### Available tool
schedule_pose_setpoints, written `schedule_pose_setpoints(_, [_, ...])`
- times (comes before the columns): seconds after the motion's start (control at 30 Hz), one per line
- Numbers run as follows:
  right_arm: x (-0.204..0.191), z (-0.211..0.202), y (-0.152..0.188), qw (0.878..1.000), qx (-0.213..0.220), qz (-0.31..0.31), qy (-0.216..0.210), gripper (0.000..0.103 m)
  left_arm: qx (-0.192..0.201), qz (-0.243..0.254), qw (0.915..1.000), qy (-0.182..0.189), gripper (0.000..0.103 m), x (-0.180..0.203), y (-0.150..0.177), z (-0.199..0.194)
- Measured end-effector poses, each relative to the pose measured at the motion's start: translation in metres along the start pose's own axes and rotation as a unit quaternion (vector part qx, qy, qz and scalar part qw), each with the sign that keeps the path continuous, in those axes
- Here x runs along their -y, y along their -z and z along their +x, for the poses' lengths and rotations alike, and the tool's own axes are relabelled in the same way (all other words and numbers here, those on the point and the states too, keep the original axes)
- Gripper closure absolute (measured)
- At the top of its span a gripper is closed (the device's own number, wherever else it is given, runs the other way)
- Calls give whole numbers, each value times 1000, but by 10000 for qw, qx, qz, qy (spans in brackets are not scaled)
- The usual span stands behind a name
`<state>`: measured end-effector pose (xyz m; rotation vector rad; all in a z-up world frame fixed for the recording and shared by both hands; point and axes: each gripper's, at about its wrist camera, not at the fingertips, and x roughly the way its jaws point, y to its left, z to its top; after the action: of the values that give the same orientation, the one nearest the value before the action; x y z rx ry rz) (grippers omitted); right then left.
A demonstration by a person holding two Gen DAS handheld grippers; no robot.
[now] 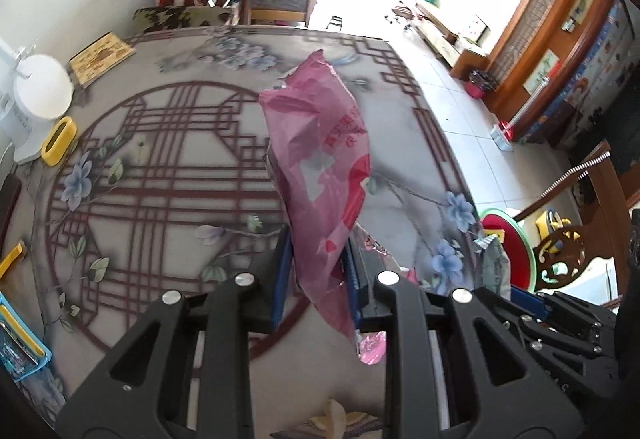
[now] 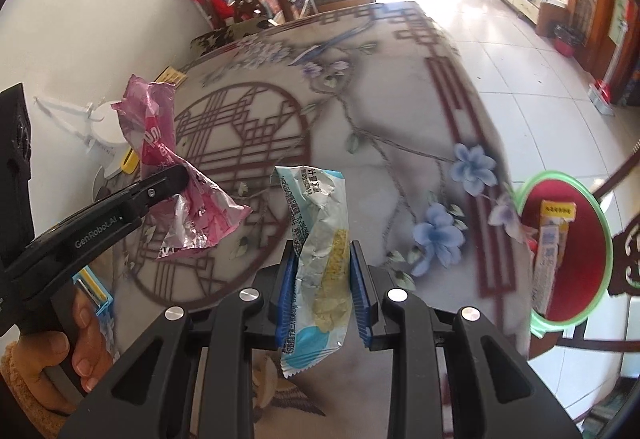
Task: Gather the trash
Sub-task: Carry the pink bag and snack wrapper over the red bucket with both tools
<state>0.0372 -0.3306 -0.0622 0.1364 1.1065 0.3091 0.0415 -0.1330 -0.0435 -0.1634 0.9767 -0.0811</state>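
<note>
Pink crinkled plastic fills the middle of the left wrist view: one pink wrapper (image 1: 320, 175), printed in red and white, stands up between the blue pads (image 1: 282, 271) of the left gripper (image 1: 318, 271), which is clamped on its lower part. Its top reaches toward the centre of the frame, its tail hangs below the jaws. Two wrappers in all, one per gripper, both held clear above the patterned table (image 1: 160, 167).

Over in the right wrist view, the second one: a white and blue wrapper (image 2: 320, 259) with a yellow patch, creased and twisted, pinched upright in the right gripper (image 2: 322, 279) at lower centre, ends sticking out above and below the jaws.

At the left of that frame the other gripper shows from the side, pink foil in its tip. At the right edge, one red bin (image 2: 568, 247) with a green rim sits beside the table, with a yellow and white box (image 2: 554, 239) inside it.
</note>
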Motion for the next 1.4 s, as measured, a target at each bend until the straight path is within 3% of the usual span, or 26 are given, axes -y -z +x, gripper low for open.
schedule_pose_setpoints(0.67, [80,-37,25,9954,258,864,337,75,-179,825,9956,409,78,86,7,15])
schedule_pose_setpoints(1.4, [122,-49,27,9933,258,1043,422,75,-304,1036,9926,563,78,135,12,24])
